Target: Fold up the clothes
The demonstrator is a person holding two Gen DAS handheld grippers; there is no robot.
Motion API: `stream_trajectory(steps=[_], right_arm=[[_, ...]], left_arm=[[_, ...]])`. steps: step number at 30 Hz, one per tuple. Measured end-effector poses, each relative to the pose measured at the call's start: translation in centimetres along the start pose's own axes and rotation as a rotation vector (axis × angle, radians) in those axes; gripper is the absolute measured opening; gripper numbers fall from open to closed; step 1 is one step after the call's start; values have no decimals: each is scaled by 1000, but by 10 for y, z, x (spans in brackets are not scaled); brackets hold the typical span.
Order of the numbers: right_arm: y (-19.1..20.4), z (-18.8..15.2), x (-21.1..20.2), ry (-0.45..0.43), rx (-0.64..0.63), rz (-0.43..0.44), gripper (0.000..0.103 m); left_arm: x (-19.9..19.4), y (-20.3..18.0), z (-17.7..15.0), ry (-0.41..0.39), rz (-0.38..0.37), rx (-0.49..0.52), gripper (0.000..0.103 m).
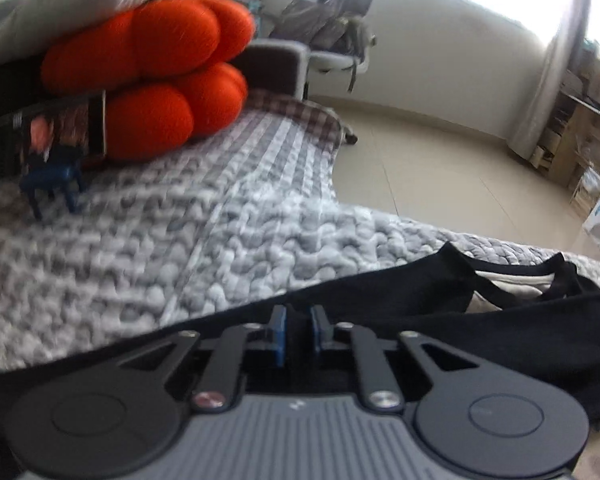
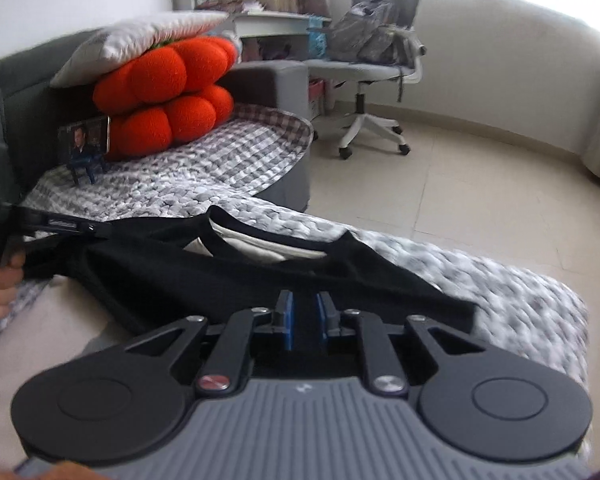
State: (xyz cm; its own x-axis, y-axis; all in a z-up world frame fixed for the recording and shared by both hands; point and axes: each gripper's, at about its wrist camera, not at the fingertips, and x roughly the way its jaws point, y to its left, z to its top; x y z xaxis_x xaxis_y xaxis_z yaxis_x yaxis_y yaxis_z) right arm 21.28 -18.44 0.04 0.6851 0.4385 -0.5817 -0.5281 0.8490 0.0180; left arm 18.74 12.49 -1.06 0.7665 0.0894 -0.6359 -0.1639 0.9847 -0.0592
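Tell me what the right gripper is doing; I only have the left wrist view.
Observer: The right gripper has its jaws closed on the near edge of the black T-shirt.
Operator: How does my left gripper look from there?
Observer: The left gripper comes in from the picture's left edge and pinches the shirt's far left corner; the cloth runs taut to it.
Operator: Where does the shirt end on the right?
Observer: It tapers to a tip that lies on the grey quilt, short of the quilt's edge.
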Motion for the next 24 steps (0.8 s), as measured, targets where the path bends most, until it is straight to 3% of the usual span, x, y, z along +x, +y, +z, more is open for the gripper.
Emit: stream_trajectory(steps=[6, 9, 11, 12, 18, 19, 21, 22, 24], right_arm=[[7, 2, 55, 116, -132, -46, 18], [11, 1, 55, 87, -175, -44, 28], [13, 2, 52, 69, -184, -27, 45], [15, 3, 50, 60, -190, -16, 47], [40, 7, 66, 46, -272, -47, 48], [43, 6, 71, 47, -282, -57, 47], [47, 6, 72, 51, -283, -43, 24], [49, 6, 71, 55, -287, -30, 6], [58, 3, 69, 44, -354, -66, 4]], left_arm=[[-11, 5, 3, -61, -13, -8, 7], [-17, 6, 5, -97, -36, -18, 7], [-19, 5, 5, -115, -42, -19, 7], [-20, 4, 5, -124, -45, -20, 7], [-23, 5, 3, -150, -57, -32, 7], [-25, 6, 2, -154, -61, -32, 7], [-26, 8, 1, -159, -62, -32, 7], [-27, 9, 1, -160, -62, -32, 7], [-27, 12, 0, -159, -65, -41, 7]])
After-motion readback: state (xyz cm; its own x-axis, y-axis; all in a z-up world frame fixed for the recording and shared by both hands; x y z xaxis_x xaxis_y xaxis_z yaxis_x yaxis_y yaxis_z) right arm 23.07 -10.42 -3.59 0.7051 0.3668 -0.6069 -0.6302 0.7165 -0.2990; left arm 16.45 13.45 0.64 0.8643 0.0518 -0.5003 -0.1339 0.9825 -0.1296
